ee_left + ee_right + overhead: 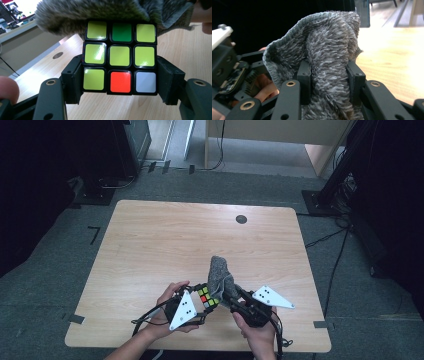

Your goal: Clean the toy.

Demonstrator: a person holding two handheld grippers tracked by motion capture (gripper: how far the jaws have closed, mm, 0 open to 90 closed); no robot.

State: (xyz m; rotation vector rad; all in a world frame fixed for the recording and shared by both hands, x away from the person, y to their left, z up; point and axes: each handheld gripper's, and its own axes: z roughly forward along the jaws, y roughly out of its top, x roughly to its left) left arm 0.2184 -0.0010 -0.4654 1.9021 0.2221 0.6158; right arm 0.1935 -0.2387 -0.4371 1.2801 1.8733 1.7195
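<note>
A colour puzzle cube with black edges and a mostly yellow face sits clamped between the jaws of my left gripper. In the high view the cube hangs just above the table's near edge, beside the left gripper. A fuzzy grey cloth is bunched between the jaws of my right gripper, which is shut on it. The cloth rests against the far side of the cube, its grey pile draped over the cube's top edge. The right gripper lies just right of the cube.
The light wooden table has a round dark grommet near its far edge. Beyond the table stand dark equipment racks and cables on grey carpet. A person's hands hold both grippers at the near edge.
</note>
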